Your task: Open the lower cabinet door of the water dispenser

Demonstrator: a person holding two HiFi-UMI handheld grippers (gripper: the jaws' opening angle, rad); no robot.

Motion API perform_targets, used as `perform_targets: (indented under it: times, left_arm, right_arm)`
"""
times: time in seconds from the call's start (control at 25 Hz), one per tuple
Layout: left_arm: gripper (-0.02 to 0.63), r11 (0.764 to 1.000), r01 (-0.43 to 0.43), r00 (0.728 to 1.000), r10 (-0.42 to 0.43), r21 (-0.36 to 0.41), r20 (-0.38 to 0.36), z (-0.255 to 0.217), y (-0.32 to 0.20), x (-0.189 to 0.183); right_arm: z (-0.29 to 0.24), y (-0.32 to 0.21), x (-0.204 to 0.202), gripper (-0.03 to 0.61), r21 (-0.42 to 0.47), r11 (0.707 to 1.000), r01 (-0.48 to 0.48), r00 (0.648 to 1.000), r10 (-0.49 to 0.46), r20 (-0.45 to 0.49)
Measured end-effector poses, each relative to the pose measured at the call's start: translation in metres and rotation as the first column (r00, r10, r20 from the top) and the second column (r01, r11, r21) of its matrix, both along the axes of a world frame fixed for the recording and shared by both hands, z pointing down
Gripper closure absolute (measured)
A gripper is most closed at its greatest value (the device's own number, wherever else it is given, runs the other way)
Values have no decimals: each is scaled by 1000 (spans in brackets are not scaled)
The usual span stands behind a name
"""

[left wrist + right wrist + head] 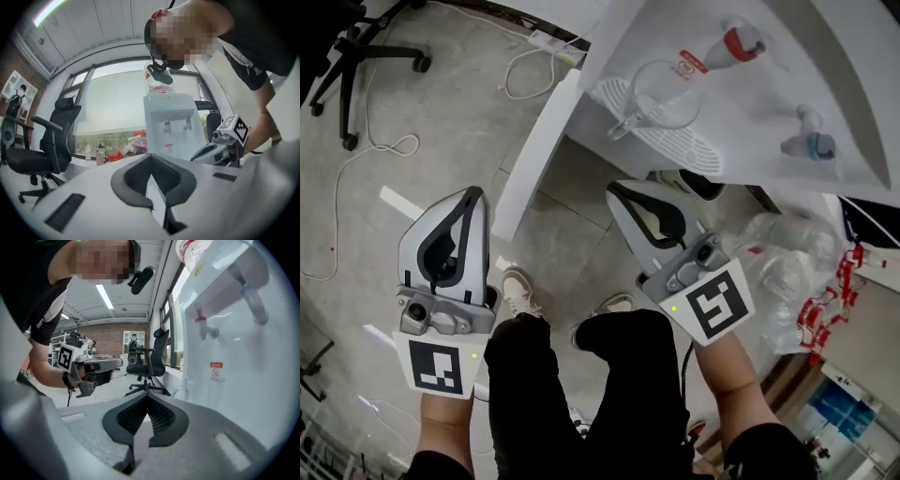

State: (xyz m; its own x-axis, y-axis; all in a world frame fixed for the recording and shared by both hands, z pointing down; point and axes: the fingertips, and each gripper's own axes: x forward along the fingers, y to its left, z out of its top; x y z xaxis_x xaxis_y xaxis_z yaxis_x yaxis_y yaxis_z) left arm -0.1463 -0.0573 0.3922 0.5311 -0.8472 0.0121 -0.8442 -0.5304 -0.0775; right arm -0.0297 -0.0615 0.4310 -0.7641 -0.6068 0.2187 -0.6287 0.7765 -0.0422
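Head view: the dispenser (750,84) stood at 1–2 o'clock, white, with its taps (741,42) and tray (670,139) facing the person. The door sits under the tray and was not plainly in view. A white panel (534,155) ran from the dispenser's left corner toward 7 o'clock. Could not tell whether that was the body's side or the door swung out.

The left gripper (472,195) was at 9 o'clock with jaws together and nothing between them. The right gripper (615,190) was near centre, just below the tray, also closed and empty. Neither touched the dispenser.

Handling, as a judgement: the door is likely a thin, light, stiff panel on hinges, held by a weak catch or magnet. Its face looked smooth and glossy, so it is probably slippery to pinch flat. Best hold would be the free edge or a finger recess opposite the hinge, with one jaw hooked behind it. Pull gently, since the bottle (197,254) on top makes the unit top-heavy.
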Motion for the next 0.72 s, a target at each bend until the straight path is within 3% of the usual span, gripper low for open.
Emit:
perform_targets:
  times: [0.24, 0.36, 0.72]
  left_arm:
    - [607, 998, -24, 999, 22, -65, -36, -59, 8, 24]
    - [607, 996, -33, 999, 31, -77, -30, -92, 8, 37]
    - [606, 994, -21, 999, 15, -112, -48, -169, 10, 59]
  right_arm:
    - [-70, 4, 38, 574, -9, 997, -80, 997, 80, -15]
    - [-101, 9, 51, 574, 21, 997, -76, 997, 76, -31]
    - [-176, 15, 76, 574, -20, 993, -116, 992, 115, -56]
